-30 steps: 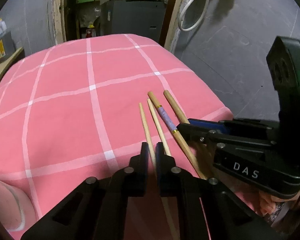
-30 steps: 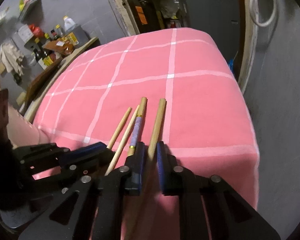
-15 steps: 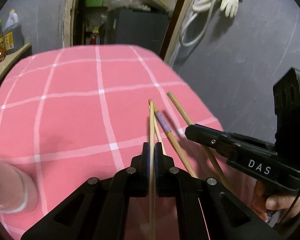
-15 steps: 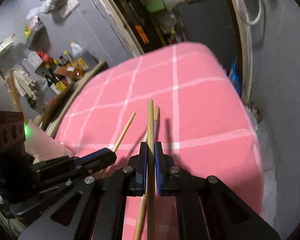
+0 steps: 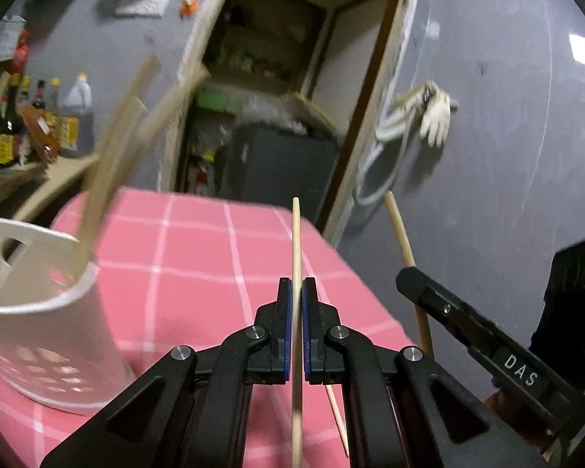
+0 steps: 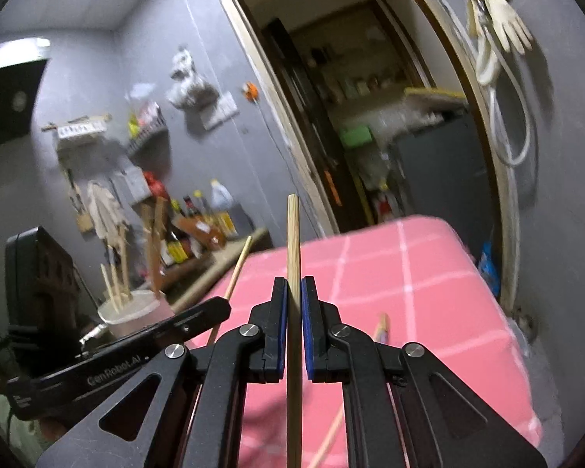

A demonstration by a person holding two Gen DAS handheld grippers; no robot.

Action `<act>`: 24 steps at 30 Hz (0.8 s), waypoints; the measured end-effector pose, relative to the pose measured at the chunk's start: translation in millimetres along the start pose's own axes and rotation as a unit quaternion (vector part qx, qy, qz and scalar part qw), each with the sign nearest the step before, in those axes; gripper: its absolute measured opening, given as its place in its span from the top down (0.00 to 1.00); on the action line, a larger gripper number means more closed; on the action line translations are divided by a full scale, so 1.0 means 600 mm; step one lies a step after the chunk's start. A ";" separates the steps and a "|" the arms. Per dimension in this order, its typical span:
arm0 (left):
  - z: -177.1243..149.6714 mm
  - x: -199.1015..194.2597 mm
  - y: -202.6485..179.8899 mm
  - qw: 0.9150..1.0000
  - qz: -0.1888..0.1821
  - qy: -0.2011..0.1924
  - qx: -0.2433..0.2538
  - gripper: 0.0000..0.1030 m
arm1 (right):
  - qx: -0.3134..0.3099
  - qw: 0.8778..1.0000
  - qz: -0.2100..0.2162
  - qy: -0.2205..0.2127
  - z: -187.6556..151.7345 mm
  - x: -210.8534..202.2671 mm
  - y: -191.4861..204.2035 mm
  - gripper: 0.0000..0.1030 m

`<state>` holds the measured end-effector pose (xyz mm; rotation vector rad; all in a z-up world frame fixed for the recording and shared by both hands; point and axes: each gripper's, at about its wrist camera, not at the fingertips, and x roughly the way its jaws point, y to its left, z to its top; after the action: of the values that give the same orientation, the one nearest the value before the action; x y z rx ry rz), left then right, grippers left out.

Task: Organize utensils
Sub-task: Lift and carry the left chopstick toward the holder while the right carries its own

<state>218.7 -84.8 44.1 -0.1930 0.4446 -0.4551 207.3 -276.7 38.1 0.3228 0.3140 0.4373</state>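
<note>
Above the pink checked tabletop [image 5: 199, 273], the left tongs [image 5: 296, 292] are clenched on 1 thin pale chopstick [image 5: 296, 241]. The stick runs straight out between the blue pads, and its tip pokes past the far edge of the tabletop.

Off the right edge of the tabletop, the right tongs [image 6: 293, 292] are clenched on 1 thicker wooden chopstick [image 6: 293, 234]. In the left wrist view this same stick [image 5: 399, 230] sticks up from the black tongs, over the grey floor.

On the left side of the tabletop stands a white holder [image 5: 39, 335] with small holes low in its wall. A few chopsticks [image 5: 113, 163] lean in it, but they look blurry. In the right wrist view the holder [image 6: 134, 312] is small and far to the left.

2 more sticks lie flat on the tabletop near its right side. One has a purple band [image 6: 381, 329]. The other is a plain stick [image 5: 336, 417], partly hidden by the tongs.
</note>
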 end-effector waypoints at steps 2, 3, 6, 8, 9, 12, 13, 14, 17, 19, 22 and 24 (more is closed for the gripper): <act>0.007 -0.020 0.003 1.000 0.004 -0.023 0.001 0.98 | -0.004 1.000 0.007 -0.023 0.003 -0.003 0.014 0.95; 0.009 -0.028 0.003 0.999 0.004 -0.032 0.002 0.98 | -0.005 0.999 0.012 -0.033 0.004 -0.007 0.020 0.95; 0.018 -0.061 0.005 0.998 0.010 -0.061 0.008 0.97 | -0.010 0.997 0.028 -0.067 0.011 -0.012 0.043 0.95; 0.026 -0.078 0.009 0.997 0.013 -0.080 0.010 0.97 | -0.014 0.996 0.035 -0.083 0.017 -0.013 0.059 0.95; 0.033 -0.087 0.014 0.996 0.015 -0.088 0.011 0.97 | -0.014 0.995 0.039 -0.091 0.019 -0.014 0.065 0.95; 0.050 -0.113 0.030 0.994 0.021 -0.110 0.009 0.97 | -0.019 0.992 0.052 -0.113 0.028 -0.008 0.092 0.95; 0.056 -0.123 0.037 0.993 0.025 -0.119 0.008 0.97 | -0.020 0.991 0.057 -0.119 0.031 -0.005 0.102 0.95; 0.065 -0.126 0.045 0.992 0.027 -0.124 0.008 0.97 | -0.022 0.990 0.062 -0.124 0.033 -0.003 0.109 0.95; 0.082 -0.151 0.078 0.989 0.039 -0.146 0.001 0.97 | -0.025 0.987 0.081 -0.138 0.046 0.010 0.138 0.95; 0.096 -0.165 0.099 0.986 0.050 -0.161 -0.003 0.97 | -0.028 0.984 0.093 -0.148 0.055 0.021 0.161 0.95; 0.116 -0.182 0.137 0.981 0.063 -0.181 -0.015 0.97 | -0.036 0.980 0.115 -0.158 0.063 0.043 0.196 0.95; 0.126 -0.194 0.164 0.978 0.071 -0.193 -0.023 0.97 | -0.034 0.977 0.129 -0.166 0.067 0.055 0.208 0.95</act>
<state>196.6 62.1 127.1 -0.2863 0.0863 -0.2580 205.3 -164.1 112.7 0.3639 -0.0708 0.6375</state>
